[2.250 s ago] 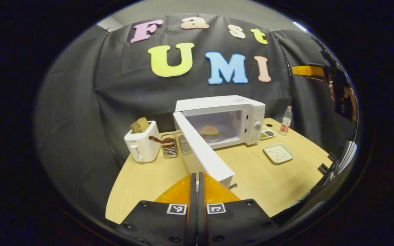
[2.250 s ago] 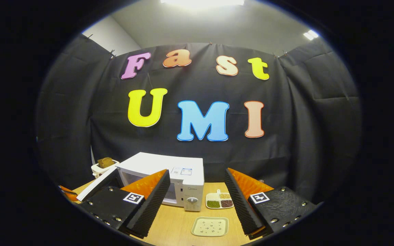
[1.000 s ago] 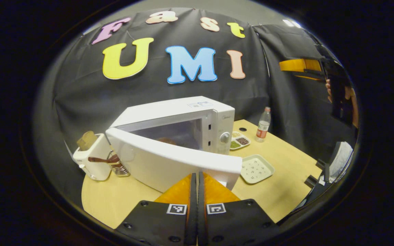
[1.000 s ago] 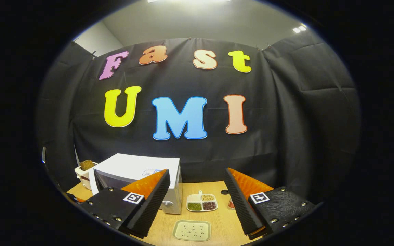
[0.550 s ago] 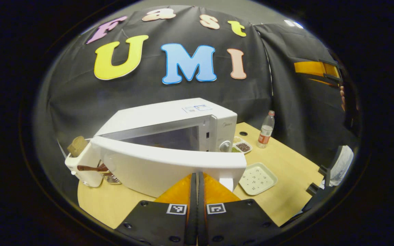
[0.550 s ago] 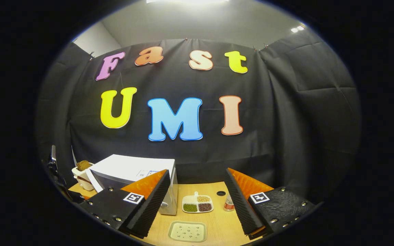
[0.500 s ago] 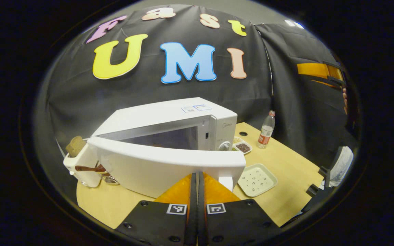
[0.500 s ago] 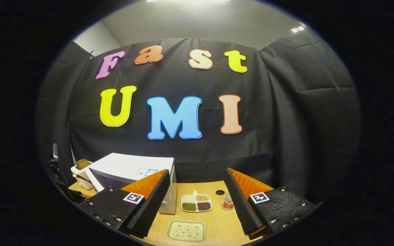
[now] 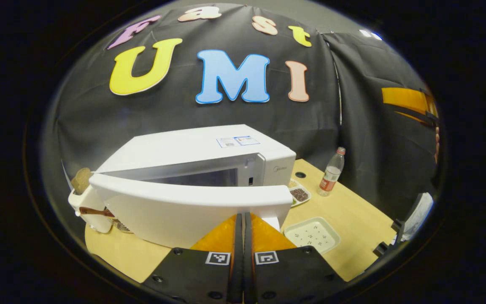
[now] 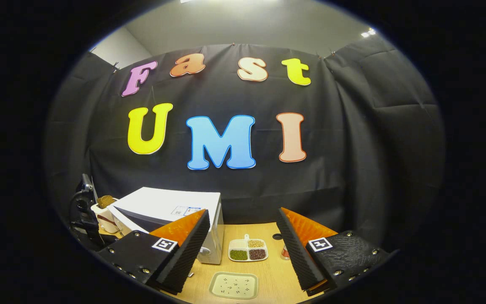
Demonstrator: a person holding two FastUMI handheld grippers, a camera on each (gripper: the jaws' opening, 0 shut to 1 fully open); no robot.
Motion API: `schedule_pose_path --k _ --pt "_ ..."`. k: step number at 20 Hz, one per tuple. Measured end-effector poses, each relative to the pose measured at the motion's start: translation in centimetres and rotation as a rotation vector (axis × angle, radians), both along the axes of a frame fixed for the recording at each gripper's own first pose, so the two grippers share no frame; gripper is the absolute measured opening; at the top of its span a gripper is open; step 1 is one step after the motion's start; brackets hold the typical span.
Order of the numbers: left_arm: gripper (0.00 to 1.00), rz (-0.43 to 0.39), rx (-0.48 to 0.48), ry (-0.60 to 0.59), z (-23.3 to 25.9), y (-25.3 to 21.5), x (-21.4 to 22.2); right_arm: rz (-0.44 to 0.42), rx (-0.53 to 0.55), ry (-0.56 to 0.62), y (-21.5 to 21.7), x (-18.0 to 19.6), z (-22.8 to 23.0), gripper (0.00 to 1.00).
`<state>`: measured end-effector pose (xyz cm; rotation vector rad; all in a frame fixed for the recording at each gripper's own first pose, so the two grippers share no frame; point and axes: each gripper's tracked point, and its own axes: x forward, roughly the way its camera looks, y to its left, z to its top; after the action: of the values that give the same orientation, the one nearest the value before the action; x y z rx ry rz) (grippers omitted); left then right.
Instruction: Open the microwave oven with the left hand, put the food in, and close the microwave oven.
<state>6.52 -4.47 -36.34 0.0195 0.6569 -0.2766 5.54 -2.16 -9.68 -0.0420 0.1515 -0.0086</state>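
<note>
Microwave oven [image 9: 192,147] sits on my wooden surface [image 9: 352,215], its door [image 9: 184,207] ajar, nearly closed. My left hand-held gripper [image 9: 243,219] is clenched, fingers together, tips against the door's outer face. My right hand-held gripper [image 10: 241,236] is released, fingers wide apart, held above a small tray [image 10: 233,285] and a divided dish [image 10: 248,250].

Left gripper view close behind microwave [image 9: 209,169] door; right gripper view higher, farther back.
</note>
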Motion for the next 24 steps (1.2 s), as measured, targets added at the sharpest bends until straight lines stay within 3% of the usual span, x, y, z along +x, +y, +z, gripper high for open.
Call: schedule_pose_path --k 10,24 --pt "0.07 0.043 -0.025 0.018 -1.0 -1.5 2.6 -0.025 0.006 0.009 -1.7 0.9 -0.3 0.97" --pt "0.06 0.090 -0.037 0.017 -2.0 -2.2 6.9 0.003 -0.004 -0.029 -2.0 1.7 1.2 0.97"
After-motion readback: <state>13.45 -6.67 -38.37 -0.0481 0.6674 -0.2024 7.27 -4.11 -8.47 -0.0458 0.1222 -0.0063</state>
